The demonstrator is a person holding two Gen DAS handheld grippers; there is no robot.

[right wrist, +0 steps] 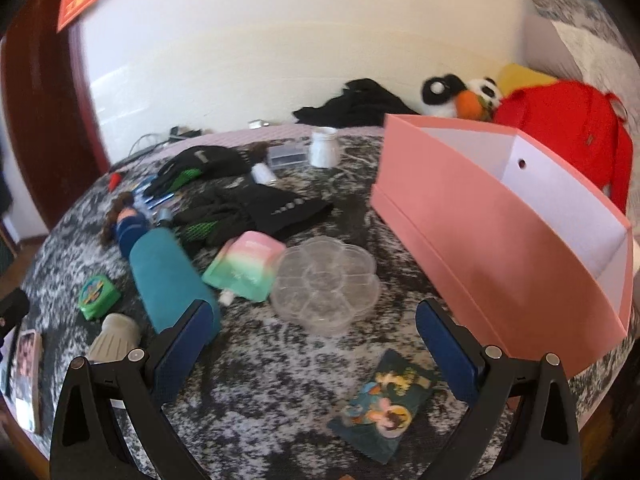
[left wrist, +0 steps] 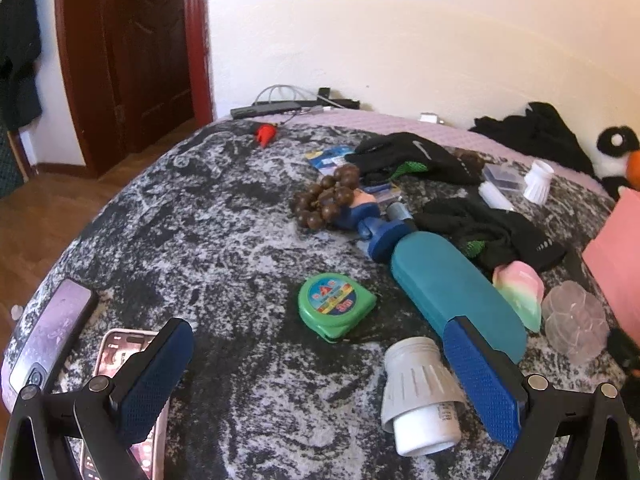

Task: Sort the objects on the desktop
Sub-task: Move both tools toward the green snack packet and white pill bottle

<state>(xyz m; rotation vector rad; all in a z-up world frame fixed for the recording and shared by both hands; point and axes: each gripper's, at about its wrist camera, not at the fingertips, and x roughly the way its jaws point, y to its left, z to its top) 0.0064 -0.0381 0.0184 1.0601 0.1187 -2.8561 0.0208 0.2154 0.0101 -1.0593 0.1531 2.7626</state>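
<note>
Both my grippers, left (left wrist: 316,380) and right (right wrist: 314,348), hang spread wide, holding nothing. I'd go for the clear tray (right wrist: 325,285) first: pinch its rim squarely, then lift into the pink box (right wrist: 480,232).

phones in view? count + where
2. Both lie at the near left edge in the left wrist view: a dark phone outermost, and a pink phone beside it, partly under the left tongs. Clutter may hide others.
</note>
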